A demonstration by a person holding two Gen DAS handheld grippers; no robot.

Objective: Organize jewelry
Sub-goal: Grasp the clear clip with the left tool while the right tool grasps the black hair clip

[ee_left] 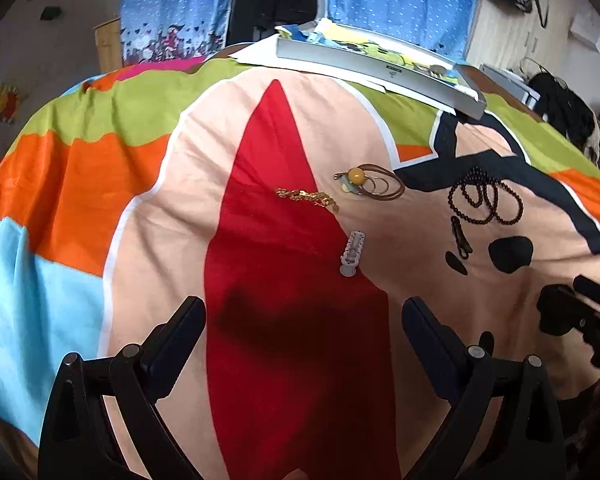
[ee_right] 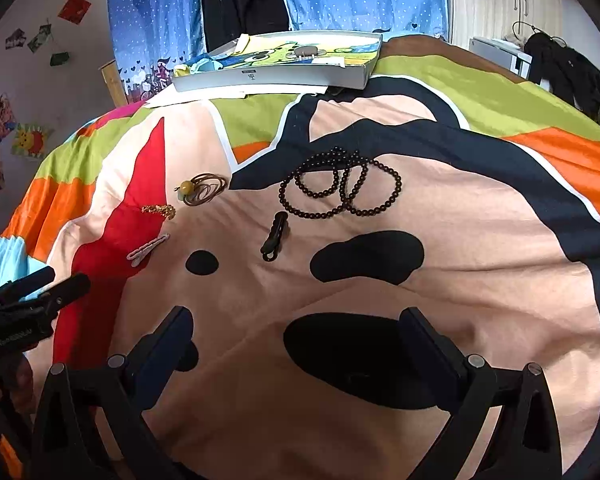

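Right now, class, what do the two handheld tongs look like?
Both tongs, left and right, are black plastic: two wide, flat fingers on angular linkage arms with round silver pins at the joints. No cables or sleeves show. Seen from the right camera, the left body bears small white lettering, unreadable.

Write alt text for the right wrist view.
Open right gripper above a colourful bedspread, holding nothing. Ahead lie a dark bead necklace, black hair clip, pink clip, gold chain and a shallow box.

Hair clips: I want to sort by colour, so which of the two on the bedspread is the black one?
The black hair clip lying just below the dark bead necklace; the other clip is pale, on the red patch.
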